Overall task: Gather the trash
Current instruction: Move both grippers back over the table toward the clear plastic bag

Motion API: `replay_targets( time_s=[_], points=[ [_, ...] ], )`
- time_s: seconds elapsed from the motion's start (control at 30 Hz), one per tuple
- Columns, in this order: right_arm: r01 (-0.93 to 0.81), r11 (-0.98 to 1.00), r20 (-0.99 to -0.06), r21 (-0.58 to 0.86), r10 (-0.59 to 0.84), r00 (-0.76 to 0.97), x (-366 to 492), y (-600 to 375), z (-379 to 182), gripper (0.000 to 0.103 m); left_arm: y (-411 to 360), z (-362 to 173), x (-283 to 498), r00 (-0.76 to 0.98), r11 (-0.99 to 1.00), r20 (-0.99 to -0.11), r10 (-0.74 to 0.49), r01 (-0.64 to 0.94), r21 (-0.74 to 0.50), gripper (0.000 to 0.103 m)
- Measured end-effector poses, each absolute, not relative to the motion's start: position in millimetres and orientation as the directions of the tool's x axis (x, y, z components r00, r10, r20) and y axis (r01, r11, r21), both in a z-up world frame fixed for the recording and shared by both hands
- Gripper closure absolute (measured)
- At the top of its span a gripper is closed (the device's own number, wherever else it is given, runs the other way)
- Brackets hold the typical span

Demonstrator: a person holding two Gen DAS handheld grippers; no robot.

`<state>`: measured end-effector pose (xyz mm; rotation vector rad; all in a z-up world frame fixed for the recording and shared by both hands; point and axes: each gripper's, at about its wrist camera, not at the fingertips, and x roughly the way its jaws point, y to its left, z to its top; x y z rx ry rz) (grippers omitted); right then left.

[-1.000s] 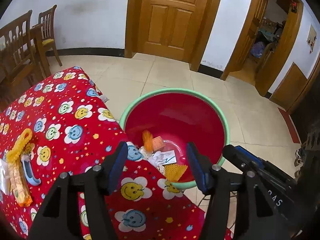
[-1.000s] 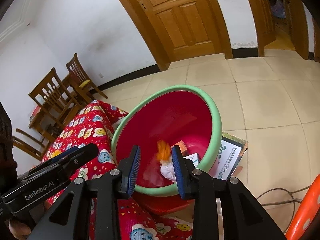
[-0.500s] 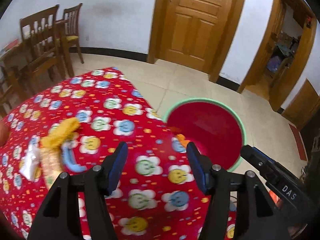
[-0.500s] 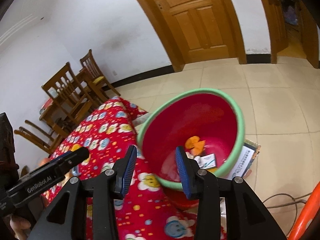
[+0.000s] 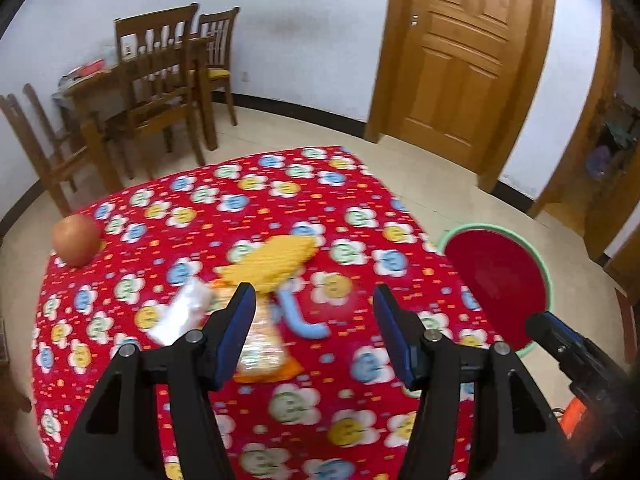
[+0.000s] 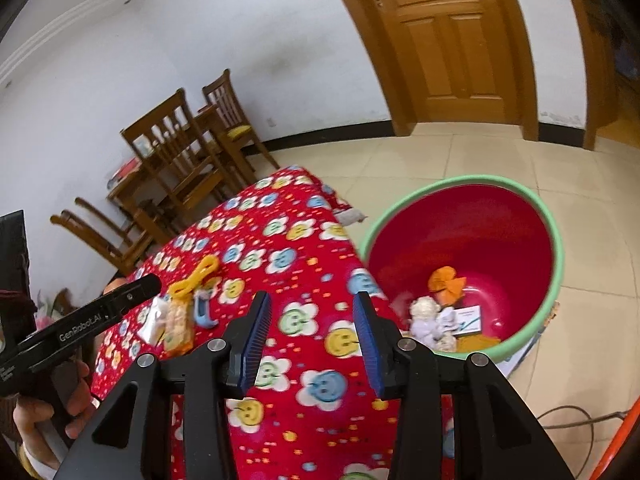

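On the red smiley-flower tablecloth (image 5: 280, 184) lie a yellow foam net (image 5: 272, 260), an orange snack wrapper (image 5: 260, 352), a clear wrapper (image 5: 180, 316) and a blue curved piece (image 5: 304, 320). My left gripper (image 5: 312, 300) hovers open just short of them, nothing between its fingers. The red basin with a green rim (image 6: 452, 181) stands past the table's right edge. It holds an orange net (image 6: 446, 282), crumpled tissue (image 6: 426, 316) and a white card (image 6: 468, 318). My right gripper (image 6: 312, 312) is open and empty over the table corner beside the basin.
A round orange fruit (image 5: 76, 240) sits at the table's far left. Wooden chairs (image 5: 160, 92) and a small table stand by the wall, a wooden door (image 5: 460, 68) behind. A cable (image 6: 568, 416) lies on the tiled floor. A hand (image 6: 52, 412) holds the left gripper.
The orange net has dropped from between the right fingers into the basin, and those jaws widened. Both grippers swung left from over the basin toward the table; the left now faces the wrappers.
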<state>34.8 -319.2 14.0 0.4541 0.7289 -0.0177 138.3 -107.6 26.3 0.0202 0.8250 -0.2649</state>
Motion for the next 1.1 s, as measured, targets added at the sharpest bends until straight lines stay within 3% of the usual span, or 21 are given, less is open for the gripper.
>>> replay_targets(
  time_s=[0.47,1.1],
  points=[
    [0.044,0.932,-0.688,0.359,0.232,0.687,75.8,-250.6,5.5,0.056,-33.2,-7.7,166.5,0.622,0.994,-0.776,-0.102,0.101,-0.050,0.039],
    [-0.038,0.958,-0.776,0.284,0.253,0.578,134.4,-185.0,-35.4,0.055,-4.7,-58.8,193.1,0.552,0.992,-0.824,-0.130,0.072,-0.108,0.039]
  ],
)
